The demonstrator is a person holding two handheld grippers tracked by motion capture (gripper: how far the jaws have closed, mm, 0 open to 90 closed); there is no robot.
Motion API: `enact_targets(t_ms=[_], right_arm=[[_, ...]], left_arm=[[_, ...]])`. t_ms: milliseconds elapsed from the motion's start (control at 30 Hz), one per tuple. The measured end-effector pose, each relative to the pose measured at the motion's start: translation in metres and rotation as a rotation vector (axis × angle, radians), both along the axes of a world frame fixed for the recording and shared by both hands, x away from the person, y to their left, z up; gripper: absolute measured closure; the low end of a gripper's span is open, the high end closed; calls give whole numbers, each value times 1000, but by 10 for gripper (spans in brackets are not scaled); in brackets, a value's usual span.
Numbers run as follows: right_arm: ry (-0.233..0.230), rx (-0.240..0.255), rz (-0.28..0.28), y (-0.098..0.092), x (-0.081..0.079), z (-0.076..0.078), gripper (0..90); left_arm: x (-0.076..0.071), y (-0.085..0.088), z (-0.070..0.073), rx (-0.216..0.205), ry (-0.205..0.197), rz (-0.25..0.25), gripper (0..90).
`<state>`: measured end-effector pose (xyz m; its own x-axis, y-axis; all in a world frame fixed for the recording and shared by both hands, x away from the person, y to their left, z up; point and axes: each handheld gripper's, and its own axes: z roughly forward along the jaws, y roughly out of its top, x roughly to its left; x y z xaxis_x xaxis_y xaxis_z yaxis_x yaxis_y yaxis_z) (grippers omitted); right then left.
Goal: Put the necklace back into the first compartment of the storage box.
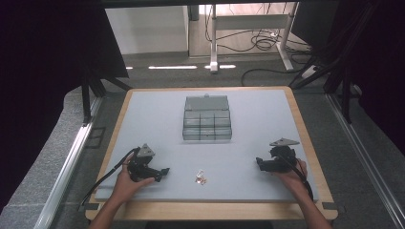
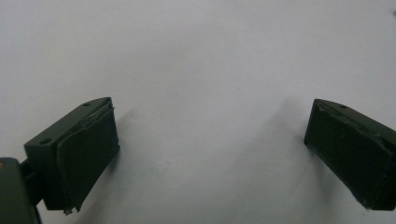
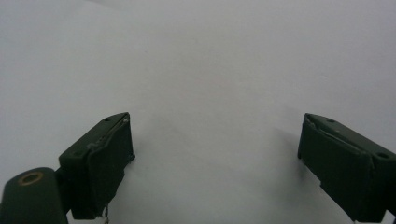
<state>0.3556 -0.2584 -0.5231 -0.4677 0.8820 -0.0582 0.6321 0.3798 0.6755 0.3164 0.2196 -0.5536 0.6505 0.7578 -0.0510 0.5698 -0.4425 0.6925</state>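
Matte grey mat (image 1: 157, 119) on a wood-edged table (image 1: 310, 138). Small shiny metal pieces (image 1: 201, 178) (too tiny to identify, maybe with a pinkish bit) lie near the front edge, between both grippers and apart from each; long axis and heading unreadable. Clear plastic compartment box (image 1: 207, 125), boxy, lid open toward the far side, sits mid-mat. Left gripper (image 1: 165, 170) rests low, black blocky jaws wide apart over bare mat. Right gripper (image 1: 258, 162) also gapes, nothing between its pads (image 3: 105, 170).
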Motion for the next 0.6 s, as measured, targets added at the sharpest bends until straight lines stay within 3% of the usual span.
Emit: enact_targets(t_ms=[300, 600], right_arm=[[-48, 80, 20, -1, -9, 21, 173], [-86, 111, 28, -5, -14, 37, 192]], left_arm=[[0, 0, 0, 2, -2, -3, 26], [0, 0, 0, 2, -2, -3, 26]])
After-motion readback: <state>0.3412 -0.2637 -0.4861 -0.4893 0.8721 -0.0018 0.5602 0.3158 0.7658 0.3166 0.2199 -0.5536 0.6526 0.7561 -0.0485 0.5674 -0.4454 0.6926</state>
